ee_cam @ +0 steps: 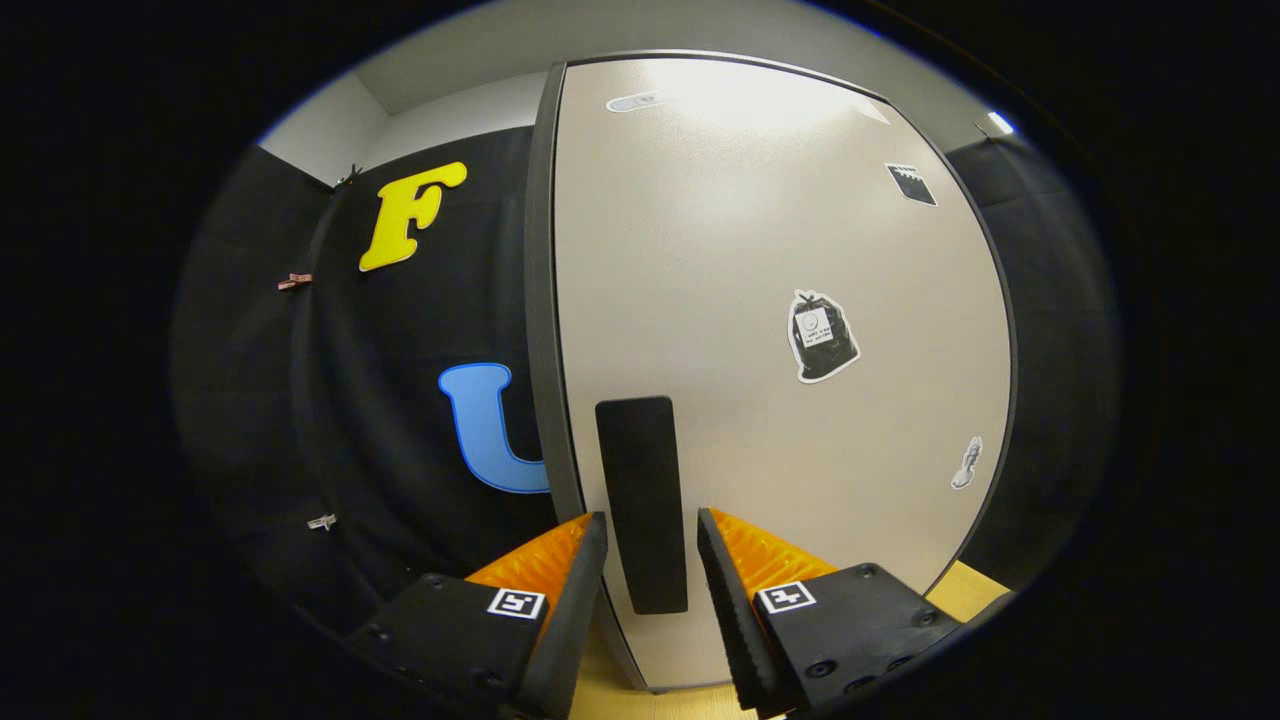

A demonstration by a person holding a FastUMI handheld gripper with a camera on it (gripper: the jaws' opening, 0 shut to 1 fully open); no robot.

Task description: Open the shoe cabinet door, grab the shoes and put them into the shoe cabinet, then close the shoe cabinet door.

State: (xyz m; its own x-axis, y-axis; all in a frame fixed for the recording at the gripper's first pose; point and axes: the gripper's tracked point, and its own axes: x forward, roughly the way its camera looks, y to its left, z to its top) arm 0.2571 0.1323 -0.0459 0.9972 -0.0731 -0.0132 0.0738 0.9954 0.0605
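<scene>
The shoe cabinet's pale door (760,260) stands right in front of me, upright, with a dark side edge (545,300) on its left. A black vertical handle (640,460) is fixed low on the door near that edge. My gripper (652,515) is open, and the handle's lower half lies between its two fingers. The left finger is nearly at the handle's side. A narrow gap shows between the right finger and the handle. The door looks shut flush against the cabinet.
Stickers sit on the door: a black bag shape (822,337), a small pale one (967,463) and a dark one (910,184) near the top. Black booth cloth (400,420) hangs left of the cabinet. Light wooden floor (975,590) shows below the door.
</scene>
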